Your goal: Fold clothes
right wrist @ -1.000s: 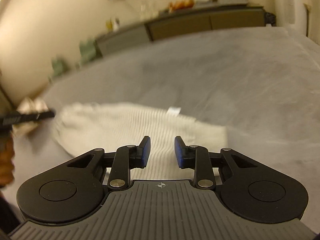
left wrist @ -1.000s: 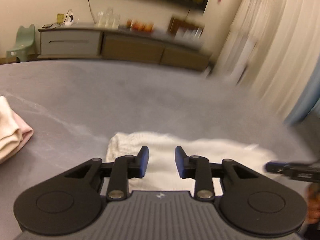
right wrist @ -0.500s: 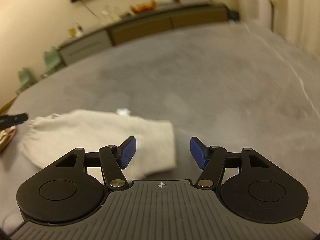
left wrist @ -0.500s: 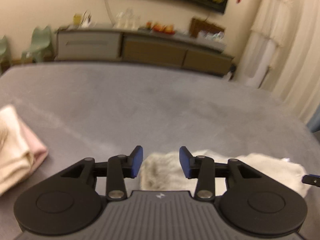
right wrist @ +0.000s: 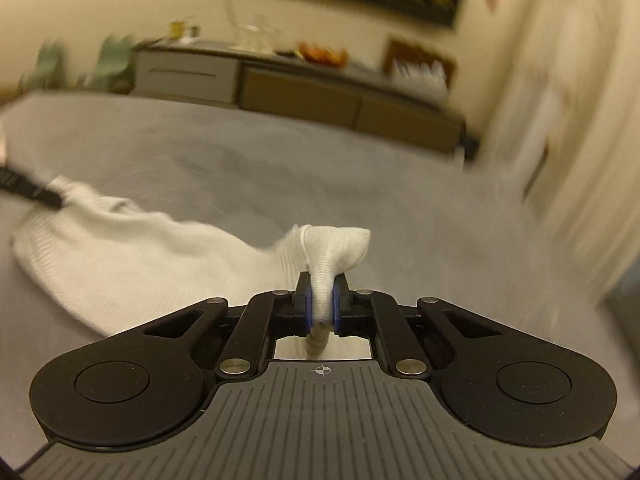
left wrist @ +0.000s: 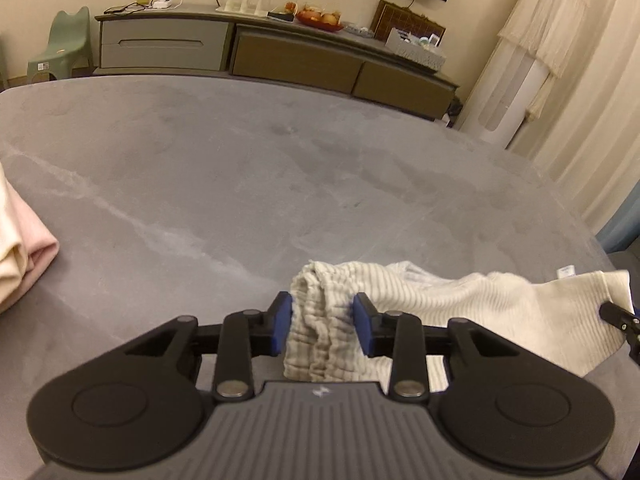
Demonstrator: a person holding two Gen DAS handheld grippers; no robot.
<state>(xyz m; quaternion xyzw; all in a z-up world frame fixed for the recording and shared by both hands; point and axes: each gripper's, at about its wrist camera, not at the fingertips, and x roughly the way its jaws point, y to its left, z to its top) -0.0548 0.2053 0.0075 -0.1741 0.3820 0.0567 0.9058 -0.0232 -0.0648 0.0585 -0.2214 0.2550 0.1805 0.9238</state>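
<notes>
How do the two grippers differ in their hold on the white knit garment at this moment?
The right gripper has its fingers pinched nearly together on a thin tuft of the white knit garment; the left gripper has its fingers wider apart around a thick bunched fold. The right wrist view is motion-blurred, the left sharp. Both grip the same garment at opposite ends, above the grey surface.

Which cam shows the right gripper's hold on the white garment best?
Right wrist: right gripper is shut on a bunched corner of the white garment. The left wrist view catches only its black tip at the garment's far end.
</notes>
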